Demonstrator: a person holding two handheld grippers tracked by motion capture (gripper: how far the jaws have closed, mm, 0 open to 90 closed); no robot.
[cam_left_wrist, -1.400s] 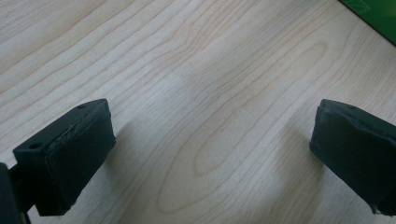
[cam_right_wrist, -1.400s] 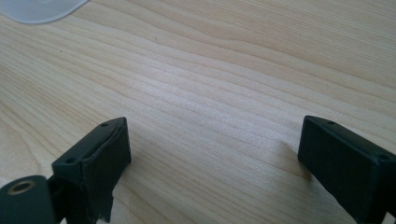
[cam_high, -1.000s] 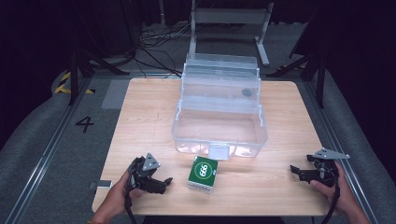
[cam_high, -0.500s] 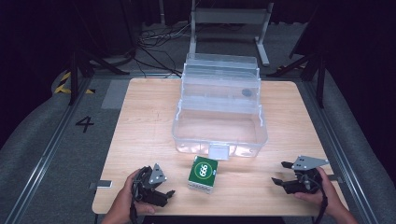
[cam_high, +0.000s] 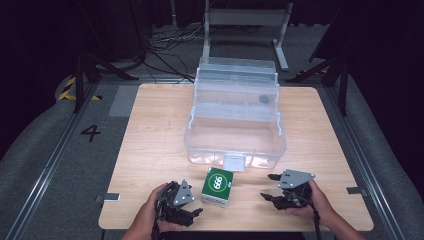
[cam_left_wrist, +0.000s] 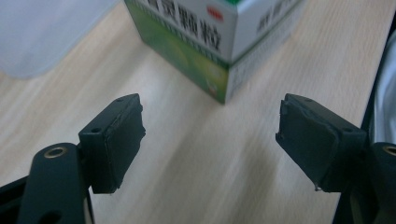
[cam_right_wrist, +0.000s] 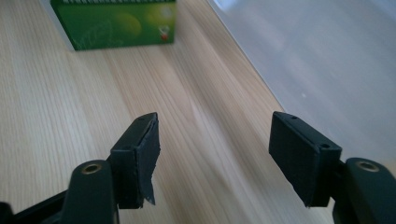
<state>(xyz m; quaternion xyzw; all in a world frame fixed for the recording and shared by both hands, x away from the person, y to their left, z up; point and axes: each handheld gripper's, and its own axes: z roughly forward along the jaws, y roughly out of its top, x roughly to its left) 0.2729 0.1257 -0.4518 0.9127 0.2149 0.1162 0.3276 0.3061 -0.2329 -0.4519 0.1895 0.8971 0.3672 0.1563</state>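
A green and white box (cam_high: 218, 186) lies flat on the wooden table (cam_high: 150, 140), just in front of a clear plastic bin (cam_high: 235, 135). My left gripper (cam_high: 196, 214) sits low at the box's left, open, with the box's corner (cam_left_wrist: 219, 56) a short way ahead of its empty jaws. To the box's right my right gripper (cam_high: 267, 187) stands open too, nothing between its fingers (cam_right_wrist: 140, 158). The box (cam_right_wrist: 114, 21) lies farther off ahead of it and the bin's wall (cam_right_wrist: 327, 56) runs along its right side.
The bin has its lid raised at the back, with a dark round item (cam_high: 263, 99) on an upper tier. A white latch tab (cam_high: 233, 162) hangs at its front. A metal stand (cam_high: 245, 20) and cables lie beyond the table's far edge.
Both hands have drawn inward toward the box. The right gripper slid left from the table's right edge; the left dropped lower and closer to the box's near corner.
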